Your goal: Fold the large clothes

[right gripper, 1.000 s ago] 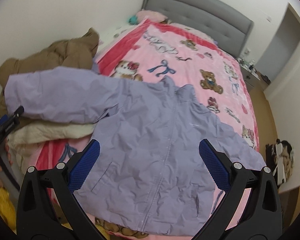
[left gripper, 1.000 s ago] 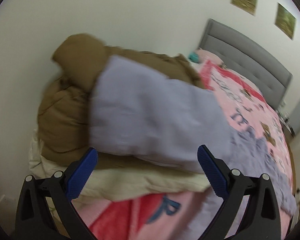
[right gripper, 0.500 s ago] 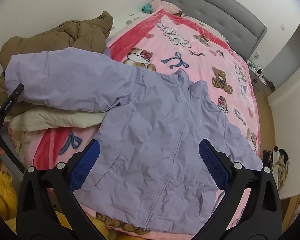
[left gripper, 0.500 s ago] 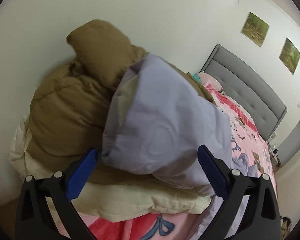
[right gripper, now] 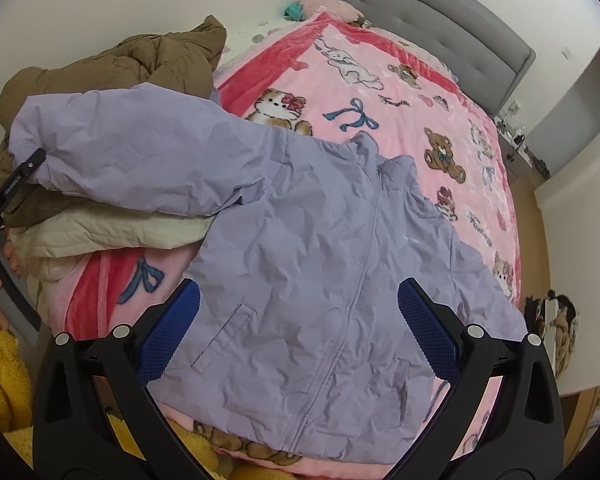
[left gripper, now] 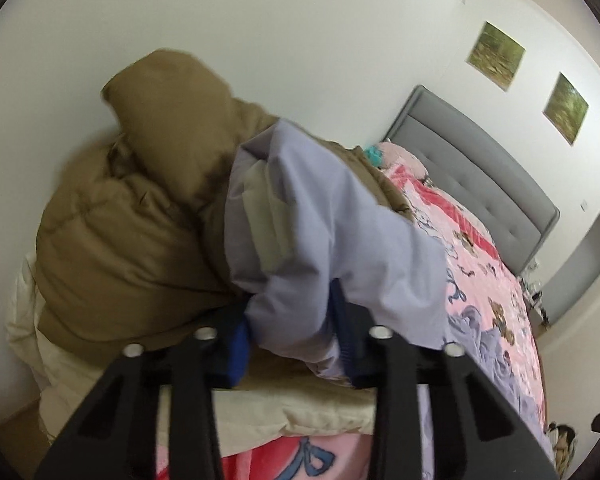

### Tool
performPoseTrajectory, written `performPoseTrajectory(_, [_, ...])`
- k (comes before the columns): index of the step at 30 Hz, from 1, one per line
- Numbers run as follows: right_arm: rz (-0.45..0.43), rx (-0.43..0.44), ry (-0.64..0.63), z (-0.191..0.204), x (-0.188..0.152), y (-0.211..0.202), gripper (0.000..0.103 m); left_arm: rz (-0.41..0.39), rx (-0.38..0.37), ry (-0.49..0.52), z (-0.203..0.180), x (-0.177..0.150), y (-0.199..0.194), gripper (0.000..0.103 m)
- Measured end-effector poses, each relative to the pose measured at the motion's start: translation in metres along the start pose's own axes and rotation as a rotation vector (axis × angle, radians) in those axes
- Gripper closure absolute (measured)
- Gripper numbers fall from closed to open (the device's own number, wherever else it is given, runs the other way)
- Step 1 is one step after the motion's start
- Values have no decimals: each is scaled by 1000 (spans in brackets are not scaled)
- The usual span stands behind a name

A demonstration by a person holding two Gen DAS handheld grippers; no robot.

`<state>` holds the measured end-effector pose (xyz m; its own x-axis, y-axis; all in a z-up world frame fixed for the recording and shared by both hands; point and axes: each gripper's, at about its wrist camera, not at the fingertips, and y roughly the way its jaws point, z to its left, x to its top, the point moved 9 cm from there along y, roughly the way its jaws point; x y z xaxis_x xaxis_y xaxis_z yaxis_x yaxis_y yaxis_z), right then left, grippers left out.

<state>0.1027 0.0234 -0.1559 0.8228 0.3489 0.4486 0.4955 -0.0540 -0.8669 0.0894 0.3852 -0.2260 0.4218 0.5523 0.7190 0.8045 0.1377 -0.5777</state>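
Observation:
A lilac zip jacket (right gripper: pixel 324 264) lies face up on the pink bed blanket (right gripper: pixel 420 92). One of its sleeves (right gripper: pixel 132 152) stretches left over a pile of coats. My left gripper (left gripper: pixel 292 336) is shut on the cuff end of that sleeve (left gripper: pixel 332 232); the left gripper also shows at the left edge of the right wrist view (right gripper: pixel 16 184). My right gripper (right gripper: pixel 298 336) is open and empty, hovering above the jacket's lower front.
A brown puffer coat (left gripper: pixel 132 232) lies on a cream quilted coat (right gripper: pixel 112 232) at the bed's left edge by the white wall. A grey headboard (right gripper: pixel 428 12) stands at the far end. The floor and clutter (right gripper: pixel 556 320) lie to the right.
My left gripper moved in on the sleeve cuff and closed on it. The right gripper drifted slightly closer over the jacket and stayed open.

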Motion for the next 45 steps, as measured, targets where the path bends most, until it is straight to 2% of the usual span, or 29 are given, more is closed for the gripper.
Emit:
performPoseTrajectory(3, [-2,5,31,-11,-4,1,8,-12,-35,38,-21,15,-14,81])
performPoseTrajectory(7, [4,0,106,-35,-15,5,8,-46,-112,156,-75,44,-36,82])
performPoseTrajectory(11, [-1,-22,197,-72,-29,10,8,-85,-234,338,-170,57,-51,82])
performPoseTrajectory(13, [6,-39,257,-97,-40,15,8,-97,-300,424,-227,49,-55,82])
performPoseTrajectory(16, [10,-61,343,-139,-60,24,8,-86,-372,505,-291,26,-52,82])
performPoseTrajectory(18, [10,-80,401,-168,-75,33,8,-52,-395,576,-344,-4,-39,83])
performPoseTrajectory(20, [16,-104,467,-203,-98,45,8,-23,-416,639,-401,-44,-9,83])
performPoseTrajectory(22, [39,-136,531,-239,-125,62,8,10,-427,678,-435,-83,10,83])
performPoseTrajectory(24, [54,-163,584,-271,-145,80,8,42,-422,736,-471,-136,38,84])
performPoseTrajectory(28, [55,-203,638,-325,-169,113,8,107,-416,814,-517,-209,85,85])
performPoseTrajectory(31, [51,-211,663,-353,-181,137,8,169,-428,830,-538,-267,106,85])
performPoseTrajectory(33, [48,-206,686,-368,-186,150,8,224,-403,853,-545,-308,122,85])
performPoseTrajectory(35, [28,-175,717,-381,-186,166,8,313,-392,856,-544,-351,141,85])
performPoseTrajectory(38, [1,-122,718,-392,-176,191,8,378,-357,895,-538,-401,165,85])
performPoseTrajectory(40, [-15,-105,694,-394,-165,204,8,391,-354,896,-531,-417,171,84])
performPoseTrajectory(42, [-41,-87,656,-395,-148,216,8,360,-377,892,-530,-417,168,83])
performPoseTrajectory(43, [-52,-80,642,-394,-141,220,8,346,-403,890,-530,-415,164,81])
performPoseTrajectory(44, [-69,-63,625,-393,-129,225,8,347,-426,891,-528,-410,159,69])
performPoseTrajectory(45, [-80,-50,621,-394,-122,227,8,351,-463,889,-529,-409,154,44])
